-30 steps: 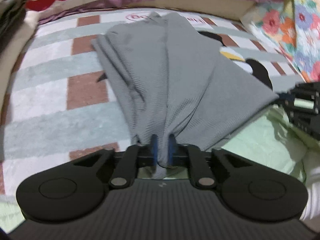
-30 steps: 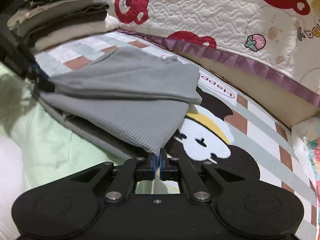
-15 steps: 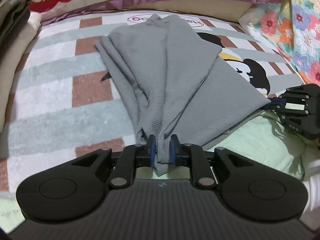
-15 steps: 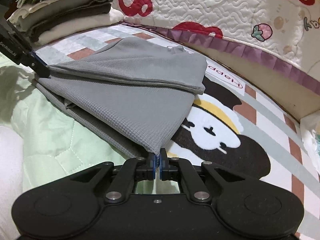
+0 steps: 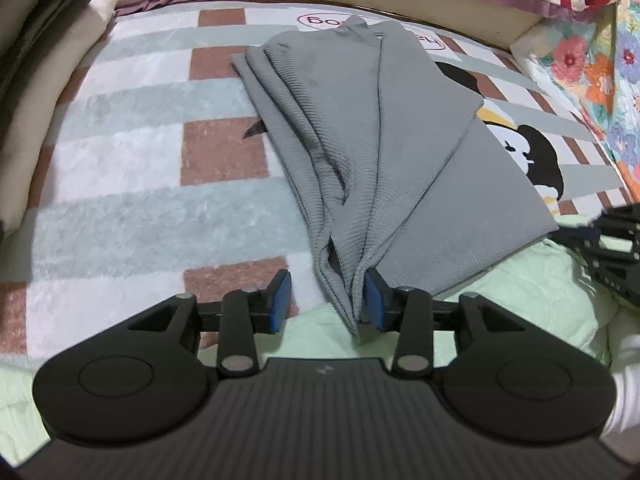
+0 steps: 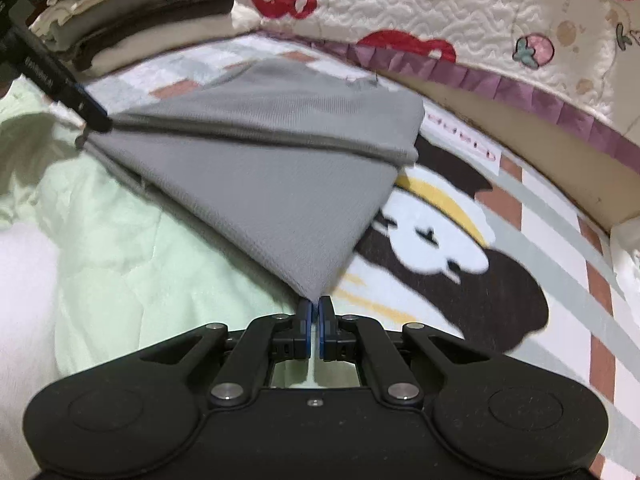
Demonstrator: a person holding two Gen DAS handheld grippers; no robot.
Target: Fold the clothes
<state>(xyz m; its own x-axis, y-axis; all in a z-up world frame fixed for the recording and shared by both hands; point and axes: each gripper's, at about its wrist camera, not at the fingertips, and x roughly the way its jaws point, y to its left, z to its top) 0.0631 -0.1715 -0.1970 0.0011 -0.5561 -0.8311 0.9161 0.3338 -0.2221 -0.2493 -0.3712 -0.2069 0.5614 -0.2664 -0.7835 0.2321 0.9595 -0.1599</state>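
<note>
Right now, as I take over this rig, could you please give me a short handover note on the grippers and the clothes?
Left gripper: open, the bunched corner of the grey garment lying loose against its right finger.
Right gripper: almost shut; whether it grips the garment's corner is unclear.
Garment: folded lengthwise on the patterned blanket, near edge over the green quilt.
Done: folded stack beyond.
Left: free both grippers, then probably fold it crosswise and stack it.

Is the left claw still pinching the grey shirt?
Touching, not pinching. The left wrist view shows the left claw open; the grey shirt bunches against the right pad only, with a clear gap beside the other.
</note>
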